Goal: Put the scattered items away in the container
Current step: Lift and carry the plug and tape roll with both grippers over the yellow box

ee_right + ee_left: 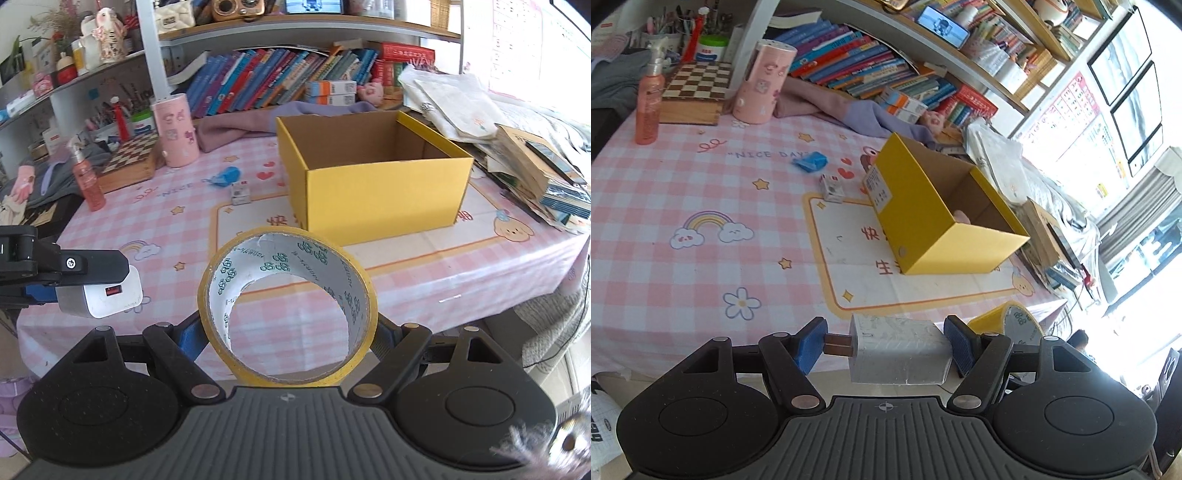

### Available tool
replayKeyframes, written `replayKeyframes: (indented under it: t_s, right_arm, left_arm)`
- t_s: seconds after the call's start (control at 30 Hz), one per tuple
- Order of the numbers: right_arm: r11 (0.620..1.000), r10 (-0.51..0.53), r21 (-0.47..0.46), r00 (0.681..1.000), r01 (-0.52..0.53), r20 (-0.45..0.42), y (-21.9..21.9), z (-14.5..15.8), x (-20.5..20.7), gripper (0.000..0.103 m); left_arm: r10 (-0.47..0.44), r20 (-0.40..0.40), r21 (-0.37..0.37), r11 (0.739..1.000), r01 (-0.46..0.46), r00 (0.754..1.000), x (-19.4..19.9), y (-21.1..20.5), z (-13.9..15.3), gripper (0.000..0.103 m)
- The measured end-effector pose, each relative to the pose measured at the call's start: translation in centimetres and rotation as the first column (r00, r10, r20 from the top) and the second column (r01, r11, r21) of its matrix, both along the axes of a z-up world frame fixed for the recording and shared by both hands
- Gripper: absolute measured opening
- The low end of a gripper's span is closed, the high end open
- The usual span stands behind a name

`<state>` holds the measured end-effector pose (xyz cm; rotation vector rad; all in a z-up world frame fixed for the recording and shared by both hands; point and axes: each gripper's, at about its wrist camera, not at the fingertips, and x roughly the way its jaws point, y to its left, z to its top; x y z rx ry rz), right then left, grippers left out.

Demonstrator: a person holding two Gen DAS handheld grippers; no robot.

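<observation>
Left gripper (pixel 886 349) clamped on white charger (pixel 899 350), prongs against left pad. Right gripper (pixel 288 332) clamped on yellow tape roll (pixel 288 306). Open yellow box (pixel 373 181) sits at 12 o'clock on checked tablecloth (pixel 424 291).

Daylight pours in from the windows (pixel 1134 122) on the right, blowing out that side of the left wrist view to near white and washing the top right corner of the right wrist view. The tablecloth (pixel 424 273) is evenly and brightly lit, with only soft, faint shadows beside the yellow box (pixel 376 192); both views are sharp in the middle, with no motion blur. Fisheye distortion bends the shelves (pixel 295 26) and table edges into curves, and the picture corners fall to black.
</observation>
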<state>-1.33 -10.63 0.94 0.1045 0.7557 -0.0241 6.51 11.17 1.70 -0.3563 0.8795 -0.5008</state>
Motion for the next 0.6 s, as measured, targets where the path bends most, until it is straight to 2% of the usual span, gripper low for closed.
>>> replayKeyframes:
  t_s: [0.6]
  right_arm:
    - [0.991, -0.129, 0.021, 0.992, 0.129, -0.011, -4.3, -0.2, -0.9, 0.084]
  left_arm:
    - [-0.122, -0.008, 0.018, 0.992, 0.122, 0.992, 1.0, -5.0, -0.1, 0.070]
